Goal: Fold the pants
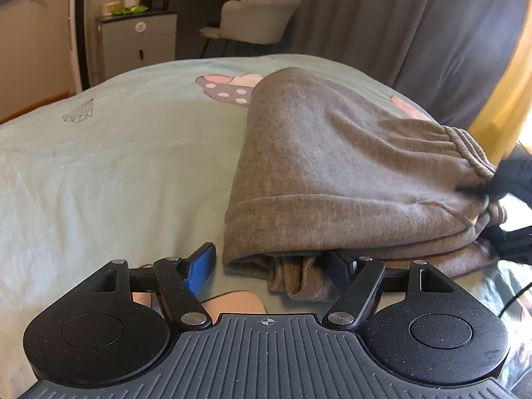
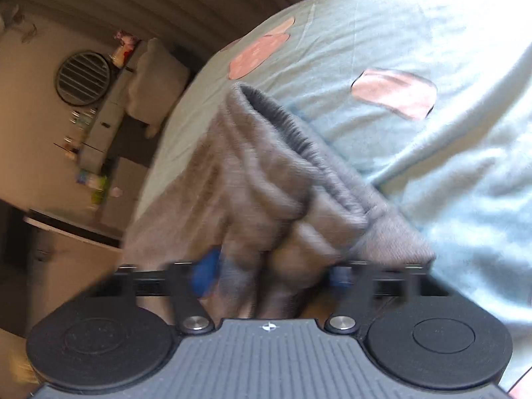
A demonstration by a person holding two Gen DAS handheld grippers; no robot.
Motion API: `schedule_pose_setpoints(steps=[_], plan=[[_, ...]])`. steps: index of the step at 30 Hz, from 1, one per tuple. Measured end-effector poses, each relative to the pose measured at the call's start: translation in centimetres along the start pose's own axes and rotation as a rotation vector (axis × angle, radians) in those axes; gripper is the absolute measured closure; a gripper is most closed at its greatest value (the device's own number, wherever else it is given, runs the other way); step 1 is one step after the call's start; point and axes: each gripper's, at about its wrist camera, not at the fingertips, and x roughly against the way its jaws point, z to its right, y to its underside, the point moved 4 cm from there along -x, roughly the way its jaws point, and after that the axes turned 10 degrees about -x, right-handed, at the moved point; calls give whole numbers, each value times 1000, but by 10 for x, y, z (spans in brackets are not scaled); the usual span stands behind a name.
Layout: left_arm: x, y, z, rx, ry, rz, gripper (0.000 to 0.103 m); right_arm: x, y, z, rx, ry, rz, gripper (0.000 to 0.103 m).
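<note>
Grey sweatpants lie folded in a thick bundle on the light teal bed sheet. My left gripper is open at the bundle's near corner. Its blue pad is clear of the cloth, and the other finger is partly hidden under the folded edge. In the blurred right wrist view, my right gripper is shut on the bunched waistband end of the pants. The cloth fills the gap between its pads. In the left wrist view, the right gripper's dark fingers pinch the ribbed waistband at the right edge.
The sheet has pink printed patches. Beyond the bed's far edge stand a padded chair, a grey cabinet and a desk. Grey curtains hang at the back right. Open sheet lies left of the pants.
</note>
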Motion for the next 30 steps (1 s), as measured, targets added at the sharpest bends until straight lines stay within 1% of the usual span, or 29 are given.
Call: schedule_pose_setpoints(steps=[2,3,5,7,8,10,11,12,13,14,17,18,19,20,22,24,27,28,30], plan=[[4,0,-1,8,-9,6,26,2,3,-7,73,24,15,68],[7,1,-3,12,-12,17,27,8,6,-12,101,16,29,70],[16,0,-4,23,-19,41,28,24,9,-17,119,-33,51,73],[29,-1,-5,37,-20,87,28,37,10,-13,114,-72,60,73],[37,-2,-3,41,-25,111,28,39,11,-8,120,-57,67,73],[50,-1,4,13,-35,157,29,31,13,6,167,22,61,71],[56,-2,8,-10,-44,184,29,25,14,14,175,38,43,72],[61,-3,9,-26,-65,215,29,23,14,17,187,27,40,72],[64,-5,8,-23,-85,239,28,24,14,14,211,28,47,70],[65,-8,5,-8,-100,253,27,26,15,9,227,35,48,66],[52,-10,-9,61,-119,207,27,34,14,0,230,49,34,57],[44,-10,-12,69,-116,170,27,40,14,0,229,54,37,56],[37,-10,-13,71,-115,135,27,44,13,2,233,59,38,52],[31,-10,-14,76,-117,113,27,49,12,-1,237,68,49,49],[27,-9,-18,97,-111,114,27,62,11,0,252,81,84,48],[25,-13,-18,94,-119,122,27,73,11,-3,274,90,124,48],[22,-15,-14,82,-113,121,27,78,8,-16,341,88,163,41],[20,-14,-13,77,-111,110,27,76,9,-21,366,80,163,37],[14,-11,-11,34,-132,84,25,65,10,-28,407,95,145,36]])
